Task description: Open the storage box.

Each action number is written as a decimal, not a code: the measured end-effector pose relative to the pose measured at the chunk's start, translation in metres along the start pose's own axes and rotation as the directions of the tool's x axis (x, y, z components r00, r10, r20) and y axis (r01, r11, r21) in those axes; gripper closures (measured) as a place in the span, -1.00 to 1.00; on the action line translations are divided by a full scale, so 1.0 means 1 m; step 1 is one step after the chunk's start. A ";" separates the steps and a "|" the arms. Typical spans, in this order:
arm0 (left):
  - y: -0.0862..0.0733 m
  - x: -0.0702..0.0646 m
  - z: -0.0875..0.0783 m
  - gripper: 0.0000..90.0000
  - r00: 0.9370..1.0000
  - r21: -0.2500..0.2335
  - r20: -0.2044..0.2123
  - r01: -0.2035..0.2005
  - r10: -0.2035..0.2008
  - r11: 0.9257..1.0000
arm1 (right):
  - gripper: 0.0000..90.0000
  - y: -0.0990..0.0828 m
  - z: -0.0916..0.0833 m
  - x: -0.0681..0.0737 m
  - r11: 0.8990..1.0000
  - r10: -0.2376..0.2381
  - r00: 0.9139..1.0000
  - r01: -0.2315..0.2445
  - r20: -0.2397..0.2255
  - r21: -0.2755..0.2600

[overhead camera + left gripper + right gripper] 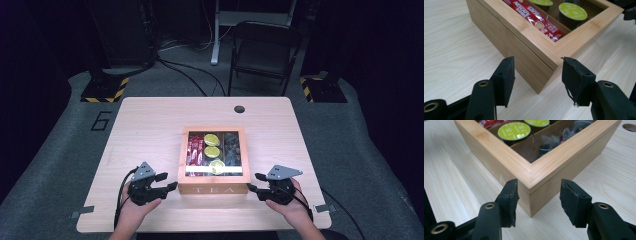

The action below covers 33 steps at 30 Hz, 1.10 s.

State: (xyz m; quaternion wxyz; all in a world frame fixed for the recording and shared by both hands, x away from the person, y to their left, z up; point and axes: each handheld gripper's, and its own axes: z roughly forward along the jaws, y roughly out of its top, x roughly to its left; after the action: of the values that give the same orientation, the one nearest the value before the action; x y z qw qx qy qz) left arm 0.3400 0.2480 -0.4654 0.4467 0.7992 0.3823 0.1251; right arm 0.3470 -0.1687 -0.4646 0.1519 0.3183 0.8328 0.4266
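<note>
A pale bamboo tea box (212,189) with a clear window lid and "TEA" on its front stood shut near the front middle of the light wooden table (150,120), with red coffee sticks (537,23) and green-topped pods (514,131) visible under the lid. The left gripper (537,82) and the right gripper (539,202) each faced a near corner of the box, jaws spread wide and empty. Each corner sat between the pads at lid-seam height, probably so both hands could pinch and lift the lid evenly.
</note>
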 end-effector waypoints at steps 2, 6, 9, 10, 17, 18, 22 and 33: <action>-0.002 -0.002 0.004 0.02 1.000 0.019 -0.004 -0.019 0.020 1.000 | 0.09 -0.001 0.004 0.002 1.000 -0.009 1.000 0.009 -0.006 0.016; -0.004 -0.005 0.011 0.07 0.999 0.031 0.001 -0.047 0.047 0.998 | 0.18 -0.004 0.013 0.005 0.998 -0.030 0.999 0.030 -0.017 0.054; -0.004 -0.006 0.016 0.10 0.999 0.041 0.017 -0.041 0.040 0.998 | 0.24 -0.005 0.017 0.004 0.997 -0.035 0.999 0.036 -0.014 0.074; -0.004 -0.006 0.017 0.13 0.998 0.046 0.016 -0.055 0.054 0.997 | 0.26 -0.005 0.018 0.003 0.997 -0.033 0.999 0.034 -0.015 0.071; -0.006 -0.015 0.026 0.21 0.996 0.065 -0.009 -0.092 0.092 0.994 | 0.27 -0.006 0.017 0.001 0.998 -0.020 1.000 0.021 -0.022 0.064; -0.006 -0.015 0.026 0.22 0.996 0.066 -0.007 -0.090 0.091 0.994 | 0.27 -0.006 0.017 0.001 0.998 -0.019 1.000 0.021 -0.022 0.063; -0.006 -0.014 0.026 0.21 0.997 0.065 -0.005 -0.081 0.081 0.995 | 0.27 -0.007 0.017 0.000 0.998 -0.023 0.999 0.025 -0.030 0.060; -0.005 -0.016 0.024 0.23 0.996 0.057 -0.019 -0.081 0.083 0.995 | 0.27 -0.006 0.017 0.000 0.998 -0.017 0.999 0.019 -0.033 0.059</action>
State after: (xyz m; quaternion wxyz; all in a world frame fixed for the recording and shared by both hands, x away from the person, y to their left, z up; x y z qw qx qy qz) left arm 0.3397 0.2227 -0.4808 0.4144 0.8251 0.3572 0.1408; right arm 0.3533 -0.1611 -0.4793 0.1329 0.3082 0.8502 0.4055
